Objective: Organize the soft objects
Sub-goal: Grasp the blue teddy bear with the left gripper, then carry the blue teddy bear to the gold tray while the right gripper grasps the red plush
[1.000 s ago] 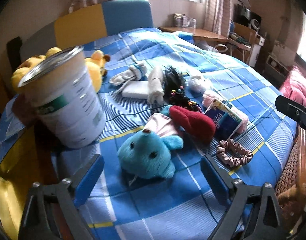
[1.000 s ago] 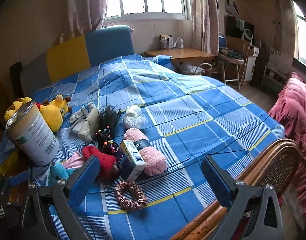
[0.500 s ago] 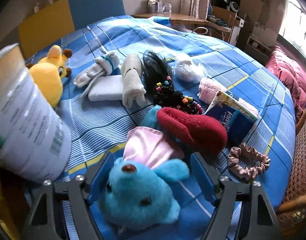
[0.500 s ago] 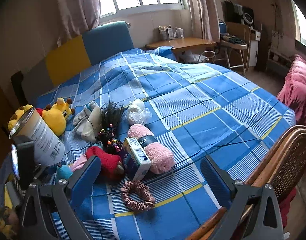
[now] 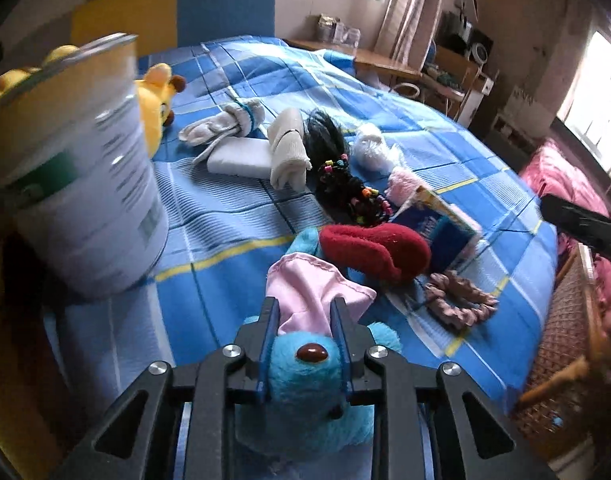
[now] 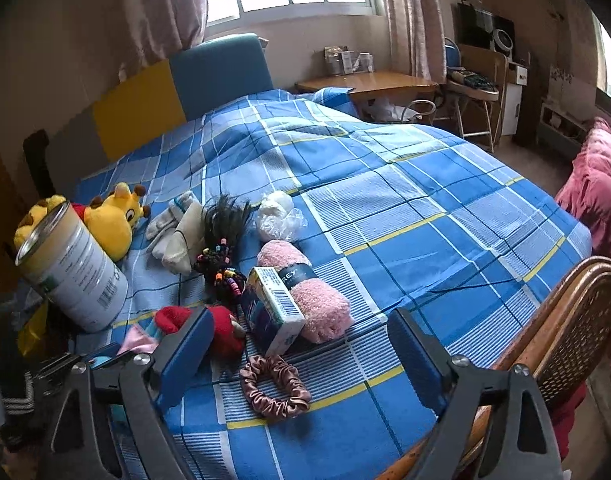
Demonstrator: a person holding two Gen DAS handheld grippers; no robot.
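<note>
The left tongs (image 5: 304,332) have just been closing, and the blue pads are seen pressed against both sides of the head of a blue plush toy (image 5: 305,380), which lies at the near edge of the bed (image 6: 405,208). The toy is fluffy and turquoise, with a brown nose, and a pink satin piece (image 5: 311,300) is seen at its back, reaching up between the pads.

The right tongs (image 6: 301,346) are held wide apart above the bed, their jaws having just narrowed a little, and nothing is gripped between them. A pink satin scrunchie (image 6: 275,392) lies on the bedcover below the gap.

A large tin can (image 6: 71,276) stands on the bed just left of the blue toy; what it contains cannot be told. A blue and white carton (image 6: 271,314) leans against a rolled pink towel (image 6: 305,294).

Just beyond the blue toy, a red plush item (image 5: 375,250) is seen, and past it a black wig with coloured beads (image 5: 341,176), pale socks (image 5: 225,124), a white flat pack (image 5: 241,158) and a white bundle in clear wrap (image 6: 279,216). A yellow plush toy (image 6: 115,220) lies behind the can. The bedcover is checked in blue, white and yellow.
</note>
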